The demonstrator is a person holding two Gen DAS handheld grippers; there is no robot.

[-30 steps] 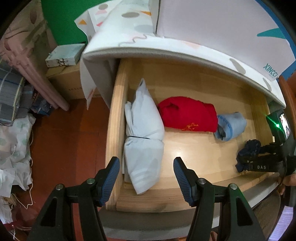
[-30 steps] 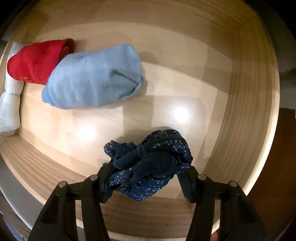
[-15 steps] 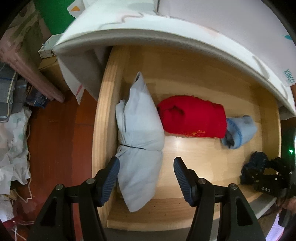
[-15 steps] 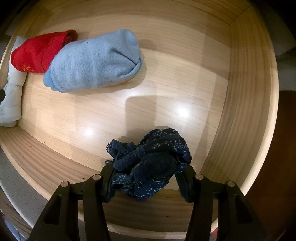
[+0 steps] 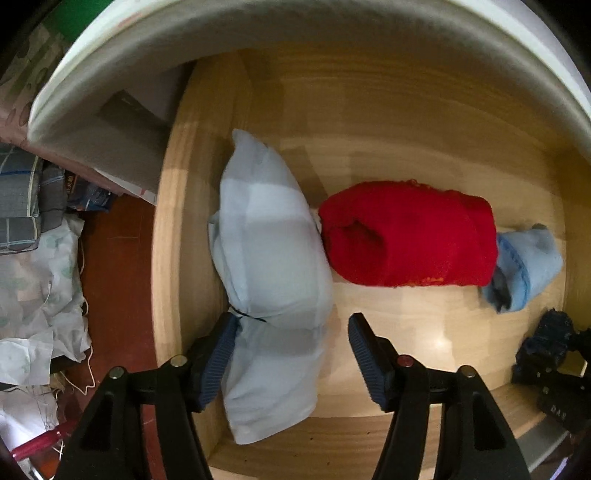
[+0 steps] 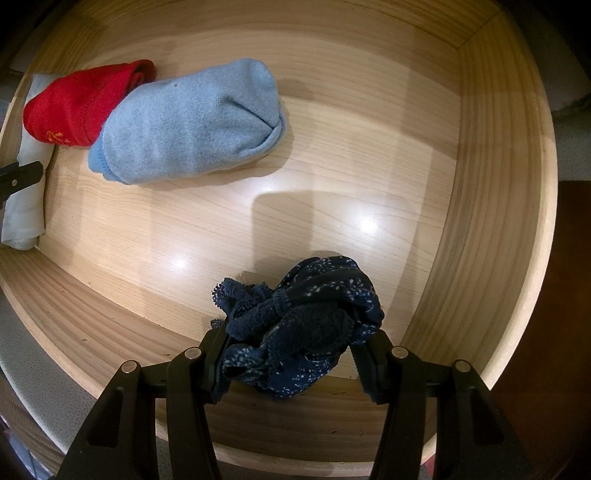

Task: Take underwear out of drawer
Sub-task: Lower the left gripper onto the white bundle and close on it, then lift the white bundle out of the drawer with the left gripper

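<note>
An open wooden drawer (image 5: pixel 166 258) holds several rolled garments. My left gripper (image 5: pixel 291 325) points down over a pale blue-white roll (image 5: pixel 273 266) at the drawer's left end. Its jaws are opening with the roll's lower half between them; the left pad is right beside the cloth and the right pad stands apart. A red roll (image 5: pixel 406 236) and a light blue roll (image 5: pixel 528 266) lie to the right. My right gripper (image 6: pixel 297 339) is shut on bunched navy lace underwear (image 6: pixel 303 314) near the drawer's front wall (image 6: pixel 110 332).
A white padded edge (image 5: pixel 258 22) overhangs the back of the drawer. Left of the drawer, on the red-brown floor (image 5: pixel 118 266), lie crumpled cloth and bags (image 5: pixel 37 277). The drawer's right wall (image 6: pixel 498 184) curves close beside the right gripper.
My left gripper has come down and closer to the pale roll, which now lies between its slightly wider jaws. The right gripper has stayed put, still holding the navy underwear.
</note>
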